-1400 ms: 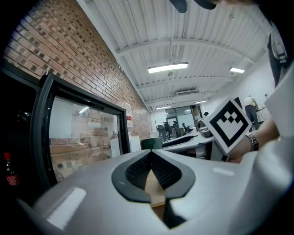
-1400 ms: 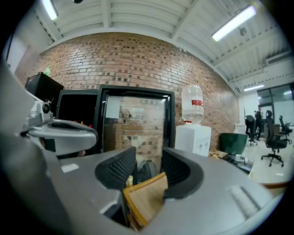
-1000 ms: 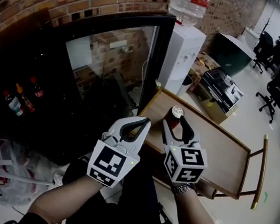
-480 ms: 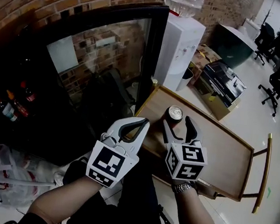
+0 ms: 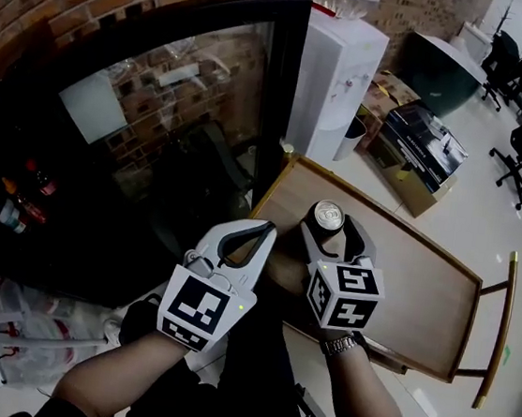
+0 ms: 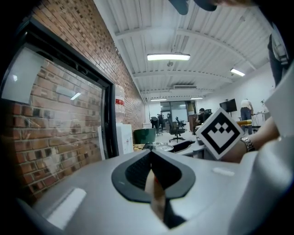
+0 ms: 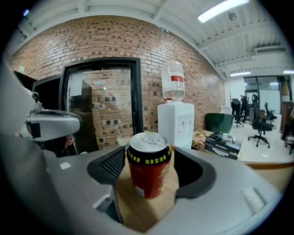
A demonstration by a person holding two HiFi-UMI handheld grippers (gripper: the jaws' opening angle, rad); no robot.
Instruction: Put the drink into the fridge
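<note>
Your right gripper (image 5: 331, 235) is opening wide around the red can (image 5: 326, 217), which stands on the table (image 5: 412, 287). Your left gripper (image 5: 260, 231) is closed and holds nothing.

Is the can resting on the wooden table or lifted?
Touching. Right gripper view shows the red can standing base-down on the wooden table, no gap beneath.

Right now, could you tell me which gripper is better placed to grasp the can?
The right gripper: its fingers are opening with the red can between them on the table. The left gripper is shut, empty.
</note>
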